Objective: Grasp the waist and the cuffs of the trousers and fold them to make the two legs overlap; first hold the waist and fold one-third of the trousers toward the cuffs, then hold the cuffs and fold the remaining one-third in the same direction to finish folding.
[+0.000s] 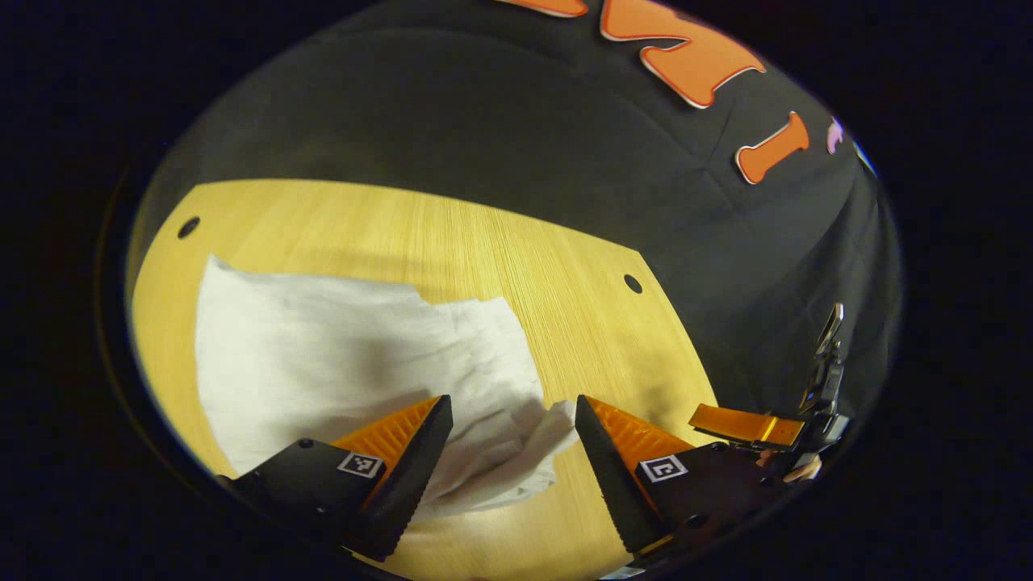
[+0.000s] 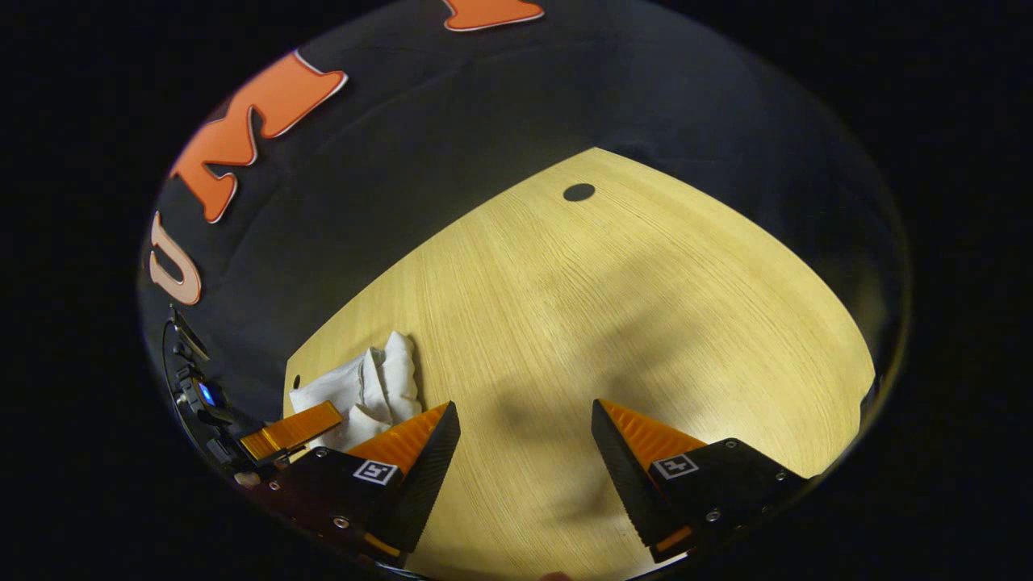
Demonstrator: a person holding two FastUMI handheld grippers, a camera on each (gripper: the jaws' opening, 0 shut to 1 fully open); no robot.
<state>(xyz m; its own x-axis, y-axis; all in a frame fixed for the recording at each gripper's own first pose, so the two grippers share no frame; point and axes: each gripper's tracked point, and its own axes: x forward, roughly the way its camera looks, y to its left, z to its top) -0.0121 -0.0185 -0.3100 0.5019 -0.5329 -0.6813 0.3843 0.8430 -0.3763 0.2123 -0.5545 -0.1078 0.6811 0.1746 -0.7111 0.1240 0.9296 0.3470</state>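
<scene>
White trousers [image 1: 339, 363] lie in a flat folded stack on the wooden table [image 1: 516, 258], with a rumpled end near my left gripper. The left gripper [image 1: 512, 420] is open and hovers over that rumpled end, one finger on each side, not pressing on the cloth. In the right gripper view the trousers [image 2: 367, 391] show as a small white bundle at the left. My right gripper [image 2: 524, 424] is open above bare wood to the right of them, holding nothing. The right gripper [image 1: 754, 428] appears at the right edge of the left gripper view, the left gripper [image 2: 286, 432] at the lower left of the right gripper view.
Round holes [image 1: 633, 283] [image 2: 579, 192] sit near the table's corners. Black cloth walls the booth behind the table. A broad stretch of bare wood [image 2: 646, 323] lies to the right of the trousers.
</scene>
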